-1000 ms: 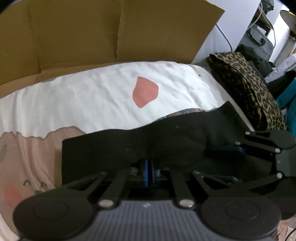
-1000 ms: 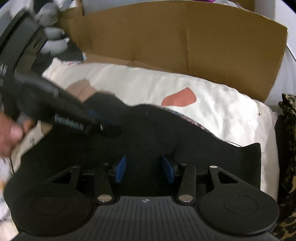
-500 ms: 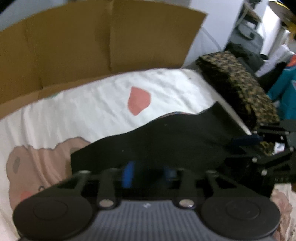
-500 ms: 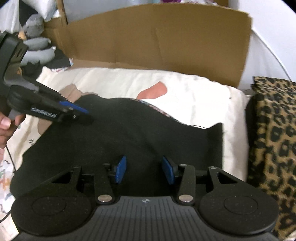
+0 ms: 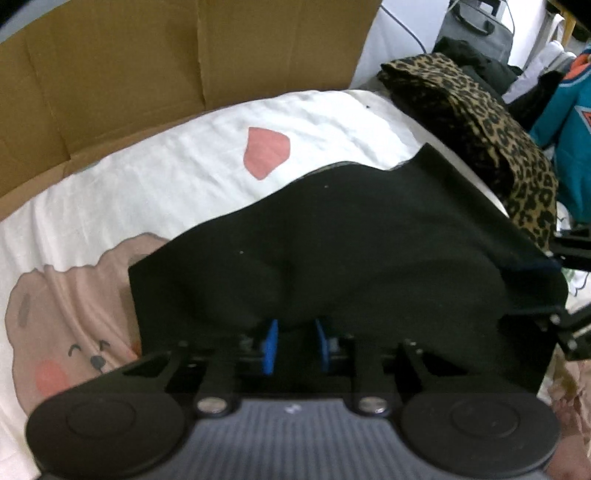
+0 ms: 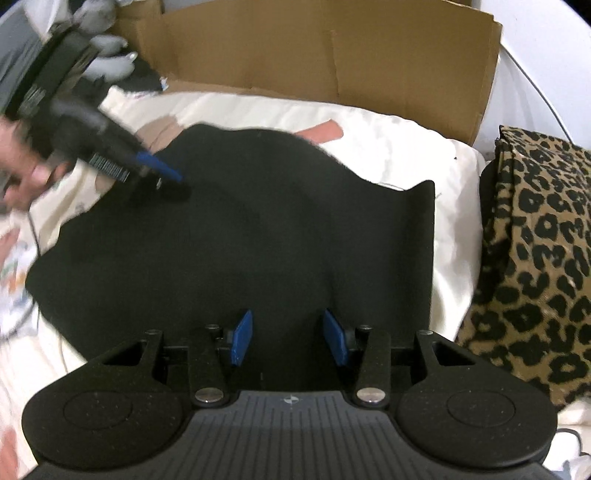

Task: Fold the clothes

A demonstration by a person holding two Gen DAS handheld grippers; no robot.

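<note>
A: Left gripper (image 5: 294, 345) first. Fingers?

B: Blue fingers (image 5: 269, 347) a little apart, with a fold of the black garment (image 5: 351, 236) bulging down between them. Cannot tell if they actually pinch it or just sit under it. In the right wrist view the left gripper (image 6: 162, 181) is motion-blurred, tip down on the far left part of the cloth, a hand (image 6: 26, 173) holding it.

A: Right gripper (image 6: 291, 341)?

B: Fingers (image 6: 242, 341) spread wide, nothing between them, black cloth lying flat under the gap. In the left view only its black linkage (image 5: 569, 295) shows at the right edge, by the garment's near right corner.

A: Where is the garment?

B: Spread on the bed, on a white bedsheet (image 5: 177, 177) with a pink heart patch (image 5: 266, 151) and a cartoon bear print (image 5: 74, 332). Its far edge is wavy, with one corner sticking up toward the far right. Mostly flat in the right view (image 6: 258, 240); puffed up near the left fingers in the left view.

A: Surroundings?

B: Leopard-print fabric (image 6: 535, 251) piled just beside the sheet's right edge, close to the garment but apart from it. Flattened cardboard (image 5: 166, 55) stands along the back of the bed. A grey plush toy (image 6: 107, 44) is at the far left corner, a teal garment (image 5: 569, 122) past the leopard pile, and a grey bag (image 5: 476, 33) further back.
</note>
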